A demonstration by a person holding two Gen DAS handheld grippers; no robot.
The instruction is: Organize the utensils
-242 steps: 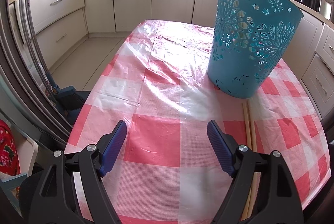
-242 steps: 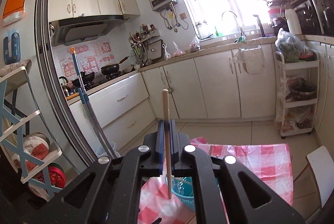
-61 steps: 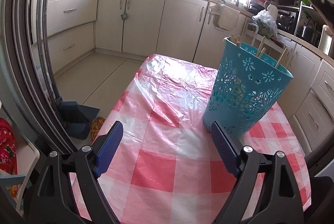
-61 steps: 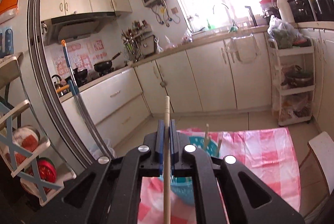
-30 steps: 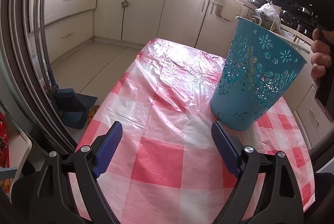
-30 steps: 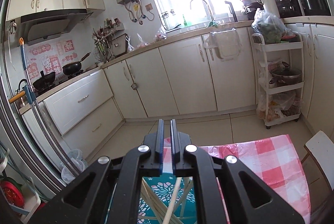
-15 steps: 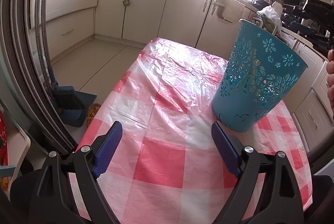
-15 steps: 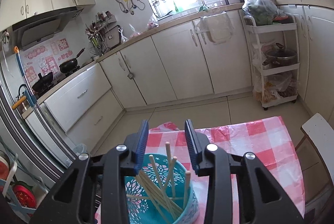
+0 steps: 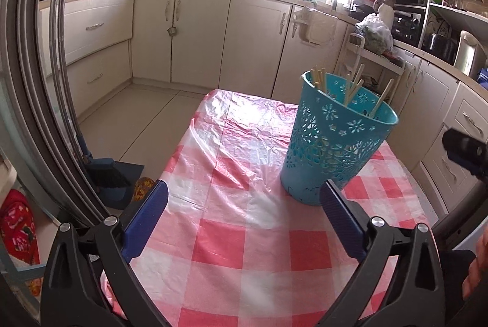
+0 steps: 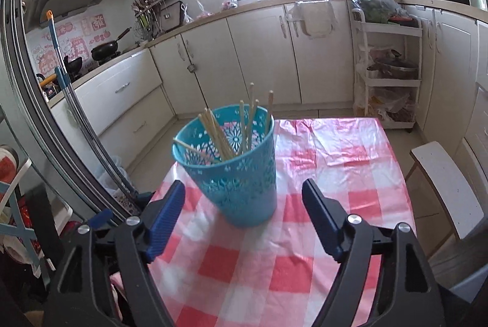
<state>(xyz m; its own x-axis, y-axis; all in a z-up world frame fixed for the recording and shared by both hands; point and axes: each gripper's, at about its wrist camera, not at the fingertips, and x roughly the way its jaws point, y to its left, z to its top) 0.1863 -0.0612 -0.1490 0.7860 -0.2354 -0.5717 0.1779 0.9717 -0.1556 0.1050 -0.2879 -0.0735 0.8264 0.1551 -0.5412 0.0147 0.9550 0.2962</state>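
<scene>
A teal perforated basket (image 9: 332,153) stands upright on the table with the pink checked cloth (image 9: 244,250). Several wooden chopsticks (image 9: 353,87) stand inside it and lean on its rim. The basket (image 10: 235,174) and chopsticks (image 10: 244,128) also show in the right wrist view. My left gripper (image 9: 244,208) is open and empty, low over the table's near end, left of the basket. My right gripper (image 10: 244,205) is open and empty, held back from the basket; part of it shows at the right edge of the left wrist view (image 9: 463,150).
Cream kitchen cabinets (image 9: 195,34) run along the far walls. A white chair (image 10: 445,189) stands at the table's right side. A mop handle (image 10: 79,113) and metal door frame are at the left. A white rack (image 10: 387,77) with pots stands by the cabinets.
My right gripper opened and let a chopstick drop into the basket, then drew back and lower. The left gripper rose slightly and stayed open.
</scene>
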